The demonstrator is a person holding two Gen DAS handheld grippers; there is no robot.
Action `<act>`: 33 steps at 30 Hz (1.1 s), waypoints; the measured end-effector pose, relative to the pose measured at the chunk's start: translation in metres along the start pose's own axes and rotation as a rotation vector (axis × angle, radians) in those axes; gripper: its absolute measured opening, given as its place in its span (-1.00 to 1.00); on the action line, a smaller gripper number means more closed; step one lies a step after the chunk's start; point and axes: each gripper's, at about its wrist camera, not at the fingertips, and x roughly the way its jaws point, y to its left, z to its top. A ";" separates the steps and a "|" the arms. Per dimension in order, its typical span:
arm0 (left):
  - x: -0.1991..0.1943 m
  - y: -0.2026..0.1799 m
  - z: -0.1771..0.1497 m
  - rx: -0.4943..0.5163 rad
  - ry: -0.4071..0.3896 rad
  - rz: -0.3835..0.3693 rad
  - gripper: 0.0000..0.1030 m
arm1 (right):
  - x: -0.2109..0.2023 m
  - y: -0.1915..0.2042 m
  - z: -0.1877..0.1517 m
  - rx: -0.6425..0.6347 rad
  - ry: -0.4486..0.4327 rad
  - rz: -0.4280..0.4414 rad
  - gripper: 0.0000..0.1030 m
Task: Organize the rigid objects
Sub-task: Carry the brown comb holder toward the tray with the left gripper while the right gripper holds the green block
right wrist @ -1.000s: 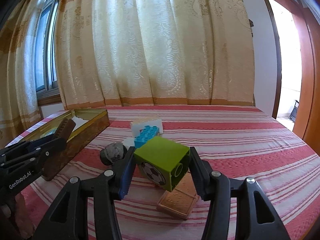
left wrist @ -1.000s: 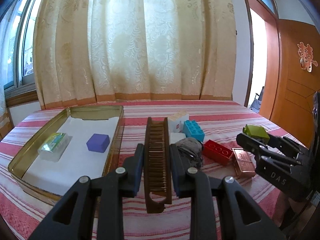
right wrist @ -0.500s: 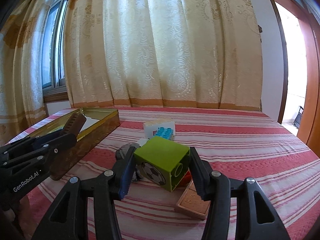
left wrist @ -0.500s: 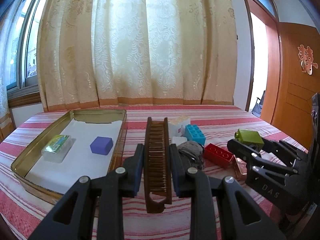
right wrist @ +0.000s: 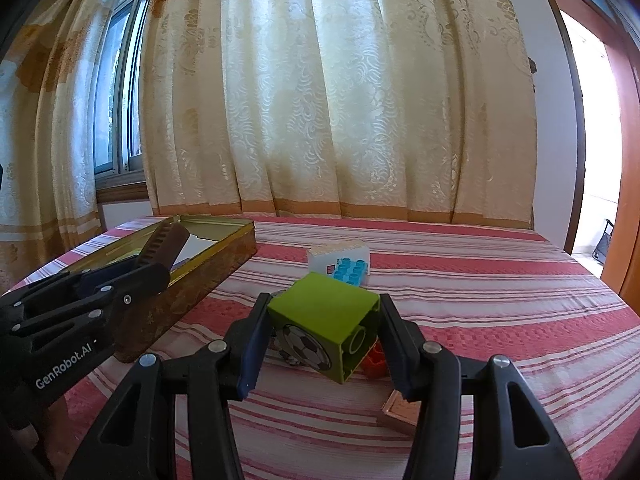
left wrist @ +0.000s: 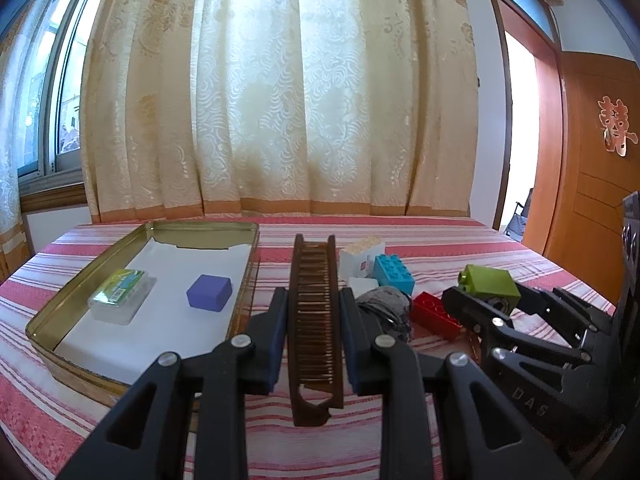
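The left tool (left wrist: 314, 344) is clamped on a dark brown wooden comb (left wrist: 315, 320), whose long axis runs straight ahead along the fingers. The gold metal tray (left wrist: 240, 276) lies ahead and left of it, just beside the comb's tip. The right tool (right wrist: 322, 340), part-open, grips a green plastic cube with a football print (right wrist: 326, 330); the tray sits farther to its left, so the left tool is nearer.

Brown comb (left wrist: 315, 320) clamped lengthwise, above striped cloth beside tin; green football-print cube (right wrist: 326, 336) clamped, tilted.
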 end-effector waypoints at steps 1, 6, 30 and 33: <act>0.000 0.000 0.000 -0.002 0.000 -0.001 -0.54 | 0.000 0.001 0.000 0.000 0.000 0.001 0.05; -0.003 0.005 0.000 -0.014 -0.005 -0.001 -0.54 | -0.001 0.004 0.000 -0.001 -0.005 0.008 0.05; -0.016 0.031 -0.004 -0.052 -0.040 0.019 -0.54 | 0.004 0.029 0.001 -0.035 -0.002 0.041 0.05; -0.017 0.033 -0.004 -0.055 -0.043 0.023 -0.54 | 0.005 0.033 0.001 -0.041 -0.002 0.046 0.05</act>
